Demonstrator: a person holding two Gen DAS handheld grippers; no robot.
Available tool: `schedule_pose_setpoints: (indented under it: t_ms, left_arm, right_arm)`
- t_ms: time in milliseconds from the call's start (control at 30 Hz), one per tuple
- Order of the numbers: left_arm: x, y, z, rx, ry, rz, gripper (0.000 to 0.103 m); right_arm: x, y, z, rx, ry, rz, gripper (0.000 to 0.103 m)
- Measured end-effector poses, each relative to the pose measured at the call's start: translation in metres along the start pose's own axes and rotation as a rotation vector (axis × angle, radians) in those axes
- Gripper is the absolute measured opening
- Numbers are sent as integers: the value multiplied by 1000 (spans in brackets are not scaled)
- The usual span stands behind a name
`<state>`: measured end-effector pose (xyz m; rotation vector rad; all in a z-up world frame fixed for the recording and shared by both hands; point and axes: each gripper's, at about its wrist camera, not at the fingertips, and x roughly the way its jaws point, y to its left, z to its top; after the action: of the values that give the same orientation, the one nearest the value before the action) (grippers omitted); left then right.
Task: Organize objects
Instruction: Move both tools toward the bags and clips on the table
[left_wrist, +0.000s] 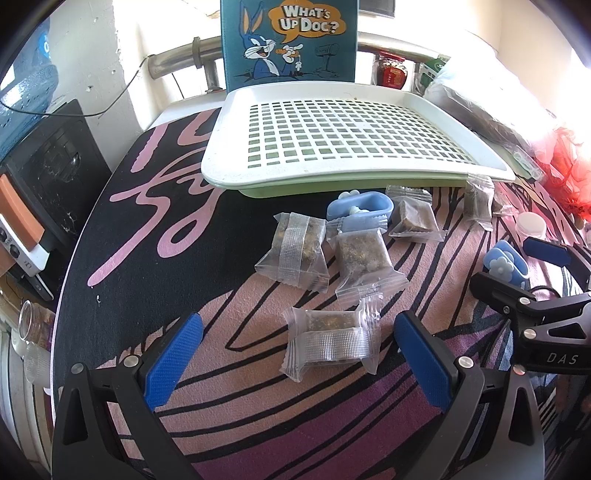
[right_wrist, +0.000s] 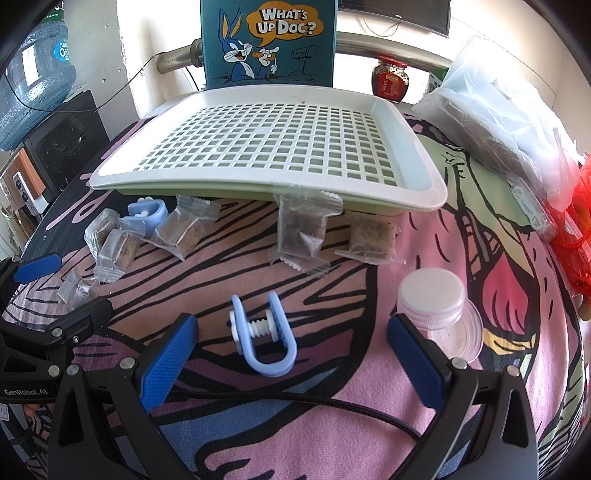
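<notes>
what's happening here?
A person with two handheld grippers is tidying a cluttered table. Both are open and hold nothing. The left gripper straddles a clear snack packet; the right gripper straddles a blue clip. More packets lie loose in front of the tray, which has nothing in it yet.

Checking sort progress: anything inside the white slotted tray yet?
The white slotted tray holds no items; green shows through its slots. Two packets touch its front edge, still outside.

Both wrist views look low and close toward the shared tray (left_wrist: 332, 96) (right_wrist: 258, 96).
</notes>
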<state>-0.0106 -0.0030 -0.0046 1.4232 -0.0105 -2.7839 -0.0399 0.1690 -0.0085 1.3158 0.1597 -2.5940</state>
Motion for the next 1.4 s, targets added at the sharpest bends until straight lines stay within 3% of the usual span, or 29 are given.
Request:
schedule_pose_setpoints:
  t_ms: [133, 267, 400, 500, 633, 800, 933, 1100, 1233, 1400]
  left_arm:
    - [-1, 3, -1, -16, -7, -20, 103]
    - [-26, 21, -13, -91, -90, -88, 103]
    - [-67, 20, -26, -24, -269, -121, 103]
    - [-79, 14, -25, 1, -314, -172, 103]
    - [-81, 3, -16, 34, -332, -131, 103]
    - [-80, 3, -10, -30, -372, -65, 103]
    - [-79, 1, -15, -24, -405, -84, 103]
    - [-74, -16, -18, 55, -394, -48, 103]
    - [-76, -21, -19, 80, -406, -23, 103]
    - [-81, -24, -22, 97, -433, -28, 103]
  right_arm:
    - [0, -1, 0, -5, -2, 19, 103]
    - [-15, -20, -9, 42, -63, 168, 102]
    - [-61, -42, -22, 82, -237, 259, 103]
    - [-88, -54, -30, 78, -362, 348, 103]
    - [-98, -53, -31, 60, -410, 364, 103]
    - [-108, -77, -18, 201, -452, 391, 103]
    - [-117, -86, -20, 206, -521, 253, 103]
    - [-94, -49, -24, 47, -445, 191, 103]
    - [-84, -17, -28, -91, -450, 87, 103]
    - [-87, -13, -32, -125, -468, 89, 103]
